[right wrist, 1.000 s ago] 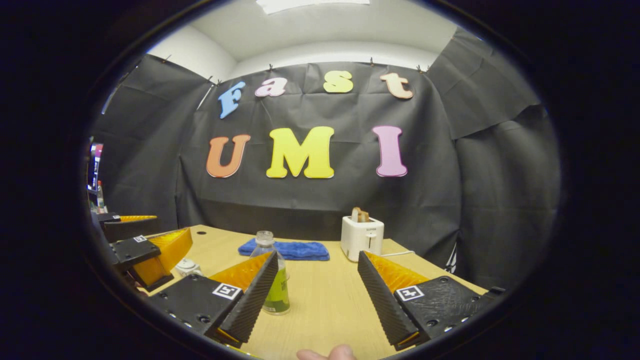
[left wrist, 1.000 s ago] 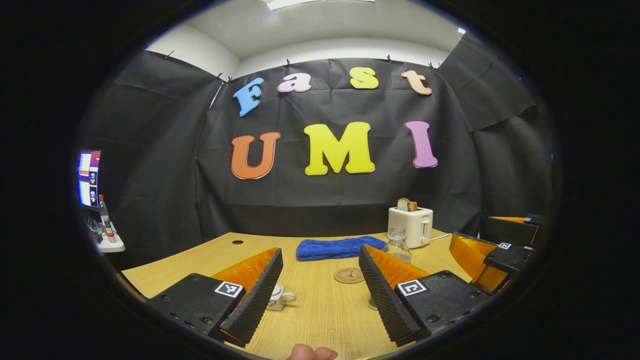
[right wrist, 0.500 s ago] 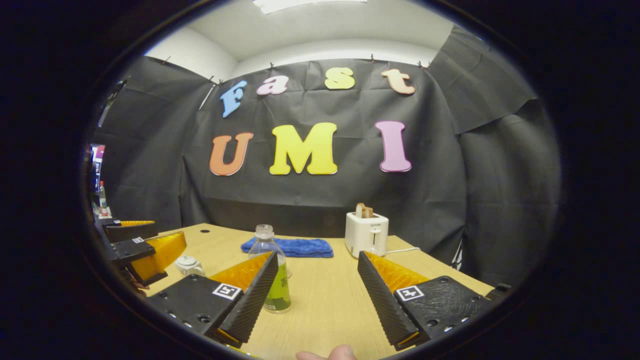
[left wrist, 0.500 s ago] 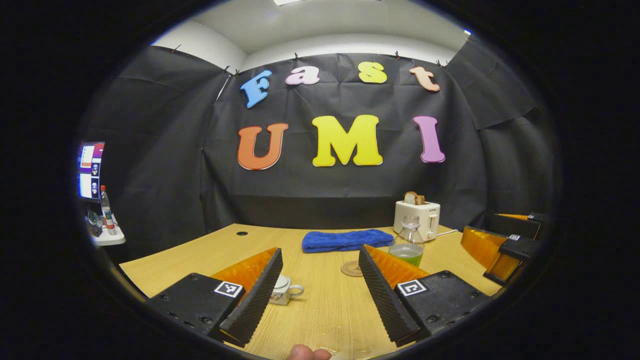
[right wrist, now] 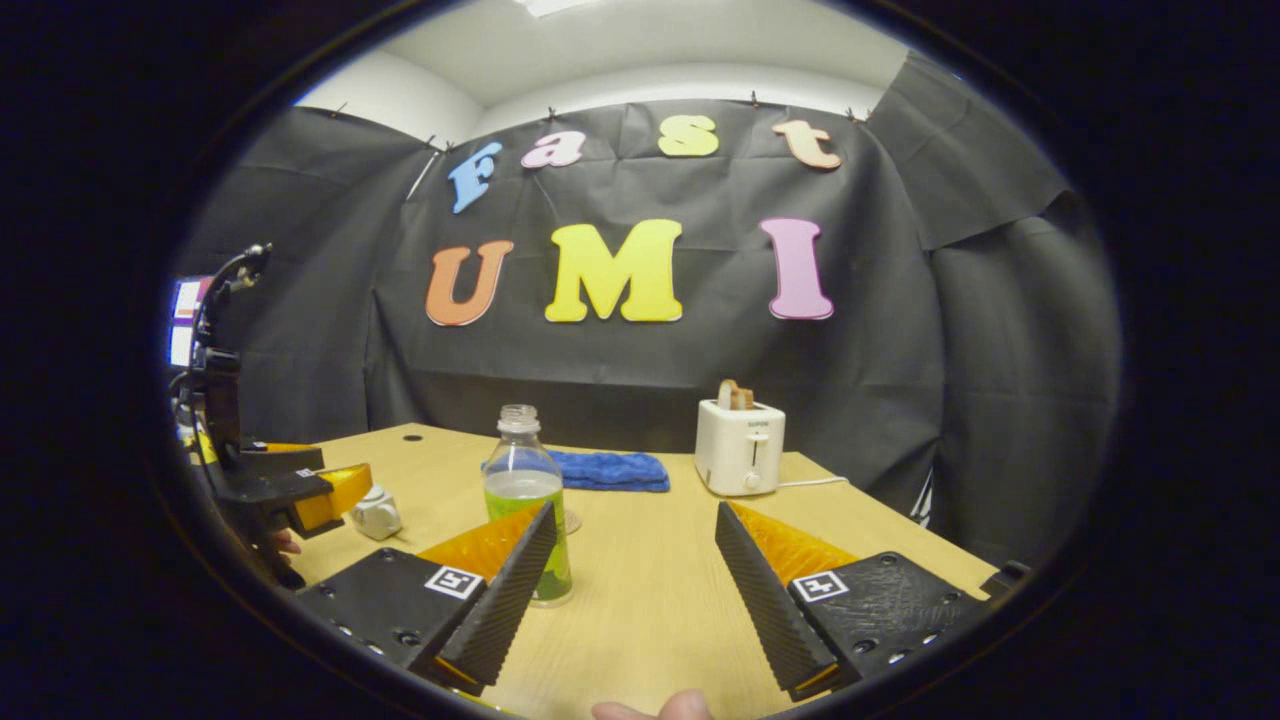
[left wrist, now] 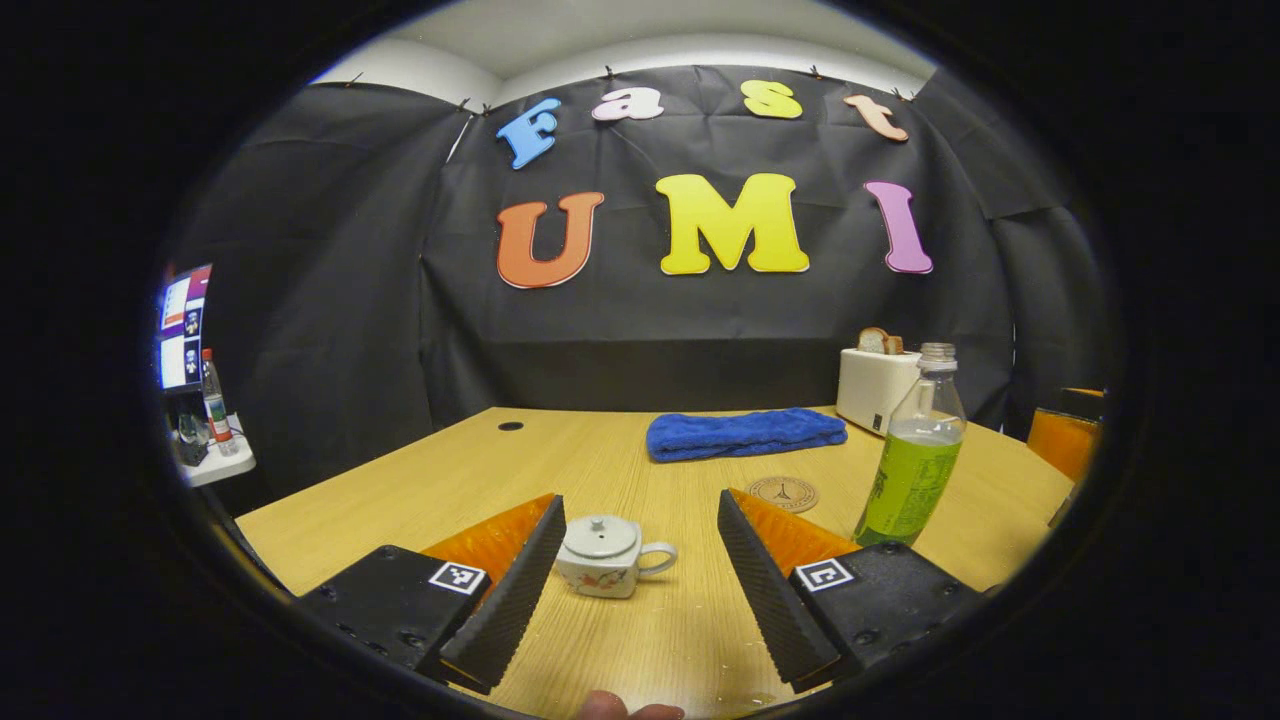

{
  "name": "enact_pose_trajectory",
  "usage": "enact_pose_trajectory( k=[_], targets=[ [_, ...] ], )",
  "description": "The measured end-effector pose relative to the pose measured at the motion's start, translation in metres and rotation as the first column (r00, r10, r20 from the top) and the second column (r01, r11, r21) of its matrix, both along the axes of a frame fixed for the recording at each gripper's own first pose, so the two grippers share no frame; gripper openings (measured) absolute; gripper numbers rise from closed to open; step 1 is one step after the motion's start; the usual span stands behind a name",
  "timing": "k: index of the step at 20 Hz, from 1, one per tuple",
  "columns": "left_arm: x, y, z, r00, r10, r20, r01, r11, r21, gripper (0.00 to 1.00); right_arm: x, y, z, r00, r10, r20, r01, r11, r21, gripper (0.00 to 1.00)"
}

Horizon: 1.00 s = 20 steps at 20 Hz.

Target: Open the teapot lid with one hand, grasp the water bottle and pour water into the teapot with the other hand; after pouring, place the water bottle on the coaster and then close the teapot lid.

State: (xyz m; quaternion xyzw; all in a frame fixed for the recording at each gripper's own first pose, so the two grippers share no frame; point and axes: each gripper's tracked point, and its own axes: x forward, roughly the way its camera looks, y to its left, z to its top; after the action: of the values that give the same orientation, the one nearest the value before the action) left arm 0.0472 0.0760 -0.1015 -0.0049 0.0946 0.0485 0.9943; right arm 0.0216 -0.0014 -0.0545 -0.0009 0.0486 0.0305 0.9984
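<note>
Left gripper (left wrist: 640, 575) wide open, holding nothing. Little white teapot (left wrist: 607, 556) sitting on the wooden table (left wrist: 480, 475) right between the fingers, a bit closer to the left one, lid on, handle pointing toward the right finger. Round coaster (left wrist: 783, 493) further ahead, just past the right fingertip. Water bottle (left wrist: 910, 460) upright off to the right of that, uncapped, green label.

Right gripper (right wrist: 635, 580) also spread open and empty. Same water bottle (right wrist: 525, 515) standing just ahead of its left finger, partly hidden behind the fingertip, not touching as far as can be told. Blue towel (right wrist: 610, 470) and white toaster (right wrist: 740, 447) way further back.
</note>
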Motion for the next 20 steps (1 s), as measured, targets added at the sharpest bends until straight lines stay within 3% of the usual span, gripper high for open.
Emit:
enact_pose_trajectory(
  k=[5, 7, 13, 18, 20],
  targets=[
    [0.029, 0.019, -0.025, 0.998, 0.018, -0.065, -0.019, 1.0, -0.014, 0.94, 0.01, -0.011, -0.008, 0.999, -0.025, -0.023, 0.025, 1.0, 0.002, 0.96],
    [0.035, 0.025, -0.034, 0.996, 0.022, -0.089, -0.023, 1.0, -0.012, 0.88, 0.013, -0.012, -0.01, 0.999, -0.029, -0.028, 0.029, 1.0, -0.001, 0.99],
    [0.045, 0.03, -0.039, 0.994, 0.033, -0.101, -0.034, 0.999, -0.003, 0.56, 0.019, -0.008, -0.016, 0.999, -0.023, -0.043, 0.023, 1.0, -0.009, 0.99],
    [0.049, 0.032, -0.041, 0.993, 0.046, -0.108, -0.043, 0.999, 0.026, 0.22, 0.02, -0.012, -0.021, 0.998, -0.03, -0.05, 0.029, 1.0, -0.008, 0.96],
    [0.05, 0.031, -0.041, 0.993, 0.035, -0.113, -0.032, 0.999, 0.034, 0.15, 0.021, -0.011, -0.022, 0.998, -0.023, -0.053, 0.022, 1.0, -0.008, 0.96]
  ],
)
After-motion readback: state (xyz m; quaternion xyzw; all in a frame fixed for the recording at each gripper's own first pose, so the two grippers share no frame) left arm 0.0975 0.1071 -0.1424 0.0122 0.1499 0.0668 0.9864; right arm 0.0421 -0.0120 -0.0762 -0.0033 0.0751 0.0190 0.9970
